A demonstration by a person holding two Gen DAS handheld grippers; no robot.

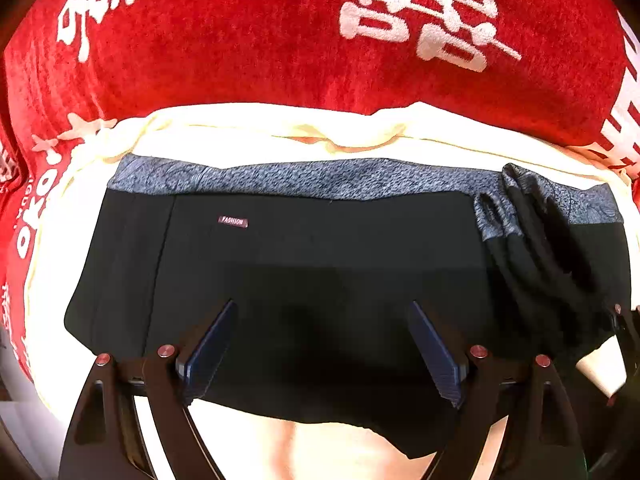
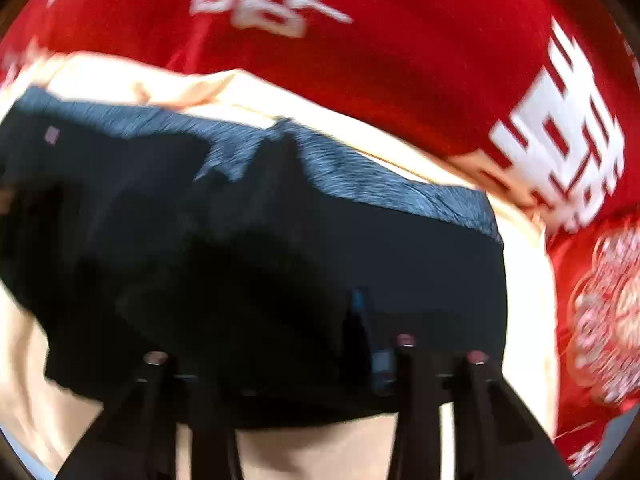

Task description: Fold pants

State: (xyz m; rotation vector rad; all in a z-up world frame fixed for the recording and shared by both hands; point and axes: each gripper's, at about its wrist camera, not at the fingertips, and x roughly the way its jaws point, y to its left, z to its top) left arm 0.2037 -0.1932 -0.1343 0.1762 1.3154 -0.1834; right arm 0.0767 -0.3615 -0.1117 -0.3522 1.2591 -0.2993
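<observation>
— What's the left gripper point(image 1: 322, 350) doing?

— Pointing steeply down over the pants point(image 1: 320, 264), jaws spread wide. Both blue pads point(image 1: 206, 354) stand clear above the black cloth with nothing pinched between them.

— And the right gripper point(image 2: 280, 344)?

— Its view is blurred. It hangs over the near edge of the pants point(image 2: 256, 248) too, towards their right end. I can make out one blue pad point(image 2: 360, 320) against the black cloth; the other is lost in the dark. The jaws look part open, and I can't see any cloth caught in them.

— Where are the pants?

— Lying in a broad black slab on a cream sheet point(image 1: 248, 136), with their grey patterned band point(image 1: 280, 178) along the far edge. There's a small label point(image 1: 233, 221) just under that band, towards the left. At the right end of the pants a bunch of cloth point(image 1: 536, 232) is rucked up, grey and black together, lying over the flat part.

— What's past them?

— The sheet shows on every side of the pants, wrinkled beyond the band. Further out from the pants is a red blanket point(image 1: 260, 48) with big white characters, running across the far side and down both ends.
</observation>
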